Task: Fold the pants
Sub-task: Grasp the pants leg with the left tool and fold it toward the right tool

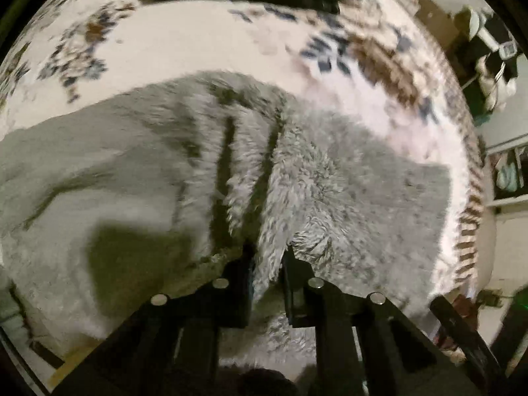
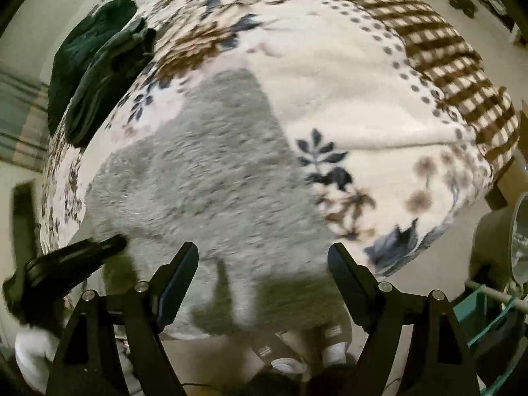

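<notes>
We have the left gripper (image 1: pixel 269 257) pinched on an edge of the grey fleece pants (image 1: pixel 184 171), which lie on the patterned blanket (image 2: pixel 346 76), so that edge can be carried over. Our right gripper (image 2: pixel 264 264) hangs wide open above them holding nothing, probably free to take another hold, though blur hides the edges.

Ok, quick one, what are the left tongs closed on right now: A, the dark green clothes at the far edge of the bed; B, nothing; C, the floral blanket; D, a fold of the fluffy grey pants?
D: the left tongs pinch a raised ridge of the fluffy grey pants.
</notes>
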